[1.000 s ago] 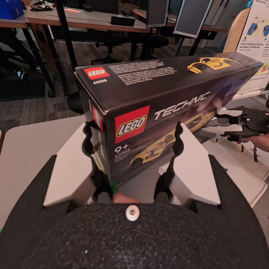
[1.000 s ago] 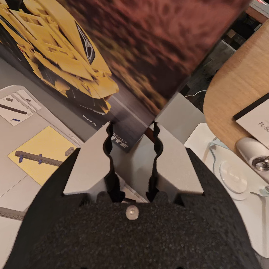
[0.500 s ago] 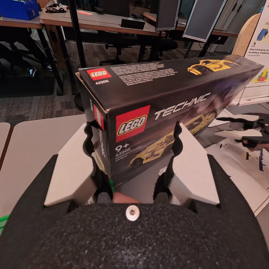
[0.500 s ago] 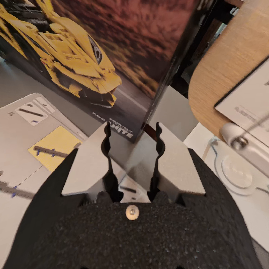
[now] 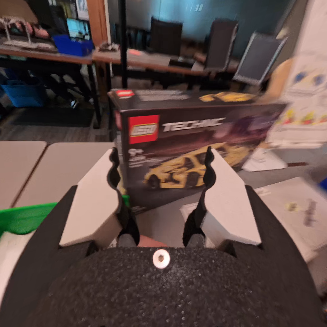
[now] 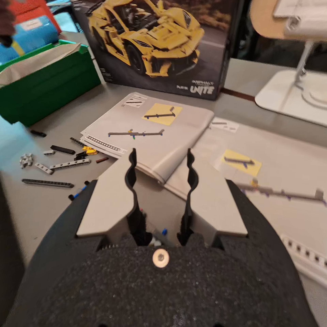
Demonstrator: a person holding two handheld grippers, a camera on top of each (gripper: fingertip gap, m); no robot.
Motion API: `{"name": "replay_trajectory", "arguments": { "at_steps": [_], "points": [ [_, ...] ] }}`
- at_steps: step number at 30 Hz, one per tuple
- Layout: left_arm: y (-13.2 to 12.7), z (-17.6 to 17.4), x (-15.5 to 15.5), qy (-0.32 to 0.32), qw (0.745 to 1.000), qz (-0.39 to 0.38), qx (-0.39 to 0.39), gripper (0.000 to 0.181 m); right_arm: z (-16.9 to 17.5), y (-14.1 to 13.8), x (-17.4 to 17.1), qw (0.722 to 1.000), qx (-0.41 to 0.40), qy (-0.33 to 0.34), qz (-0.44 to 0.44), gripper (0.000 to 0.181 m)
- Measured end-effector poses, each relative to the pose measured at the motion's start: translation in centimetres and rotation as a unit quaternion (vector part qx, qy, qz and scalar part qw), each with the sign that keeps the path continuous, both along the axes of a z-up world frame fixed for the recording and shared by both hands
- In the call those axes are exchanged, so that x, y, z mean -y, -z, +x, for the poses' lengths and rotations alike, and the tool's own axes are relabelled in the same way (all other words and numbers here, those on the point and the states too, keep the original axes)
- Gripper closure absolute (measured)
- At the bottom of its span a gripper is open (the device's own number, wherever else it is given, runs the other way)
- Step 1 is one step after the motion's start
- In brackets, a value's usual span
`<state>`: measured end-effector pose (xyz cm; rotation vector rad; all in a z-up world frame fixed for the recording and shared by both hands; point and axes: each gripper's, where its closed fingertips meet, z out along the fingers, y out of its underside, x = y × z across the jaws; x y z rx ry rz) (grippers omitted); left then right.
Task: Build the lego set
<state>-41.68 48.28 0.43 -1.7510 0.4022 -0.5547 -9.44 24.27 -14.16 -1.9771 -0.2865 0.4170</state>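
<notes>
The black set box with a yellow car picture (image 5: 194, 141) stands upright on the grey table; the left wrist view is blurred. My left gripper (image 5: 161, 154) is open and empty, short of the box's left end. In the right wrist view the box (image 6: 159, 44) stands at the back, with the open instruction booklet (image 6: 155, 127) lying before it. Loose pieces lie to the left: a long dark beam (image 6: 47, 183), a light grey beam (image 6: 69, 164), a yellow piece (image 6: 90, 150). My right gripper (image 6: 161, 154) is open and empty above the booklet's near edge.
A green bin (image 6: 44, 79) lined with paper stands left of the box; its edge shows in the left wrist view (image 5: 21, 217). A white stand base (image 6: 292, 95) sits at the right. A blue and red object (image 6: 33, 33) is behind the bin. Desks and chairs stand beyond the table. About 45 cm separates my left fingertips from my right. The right tips stand about 20 cm off the yellow piece (image 6: 90, 150). Measured from the fingertips, the light grey beam (image 6: 69, 164) is 20 cm or so from the right gripper and 35 cm from the left.
Both grippers have pulled back from the box, which now stands farther off. The right gripper has tipped down, bringing the booklet and loose pieces into view.
</notes>
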Motion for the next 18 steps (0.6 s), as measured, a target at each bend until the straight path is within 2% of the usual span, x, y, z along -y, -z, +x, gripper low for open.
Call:
{"name": "replay_trajectory", "arguments": {
  "at_steps": [2, 3, 4, 7, 10, 12, 14, 18],
  "points": [
    [-1.8, 2.5, 6.2, 0.038, 0.997, 0.028, 0.063, 0.105, 0.4, 0.3, 1.5, 0.999, -0.03, 0.018, -0.019, 0.132],
    [-1.1, 4.2, 9.2, 0.064, 0.995, 0.026, 0.067, 0.113, 0.4, 0.4, 2.1, 0.998, -0.049, 0.023, -0.021, 0.135],
    [0.8, 5.8, 11.8, 0.09, 0.995, 0.009, 0.046, 0.115, 0.4, 0.5, 2.4, 0.997, -0.066, 0.03, -0.018, 0.137],
    [8.9, 8.9, 17.6, 0.161, 0.984, -0.058, -0.057, 0.138, 0.0, 0.6, 2.6, 0.996, -0.081, 0.036, -0.002, 0.142],
    [14.9, 8.4, 19.7, 0.163, 0.972, -0.099, -0.138, 0.136, -0.6, 0.8, 2.4, 0.999, -0.039, 0.024, 0.011, 0.151],
    [16.4, 7.9, 20.9, 0.182, 0.962, -0.128, -0.157, 0.134, -1.3, 0.3, 2.4, 0.999, -0.026, 0.016, 0.032, 0.154],
    [16.8, 7.4, 21.8, 0.207, 0.953, -0.135, -0.178, 0.134, -2.1, -0.3, 2.5, 0.998, -0.029, 0.008, 0.048, 0.156],
    [20.5, 5.7, 25.3, 0.31, 0.887, -0.181, -0.29, 0.13, -3.2, -0.4, 3.0, 0.998, -0.029, -0.007, 0.057, 0.157]
  ]
}}
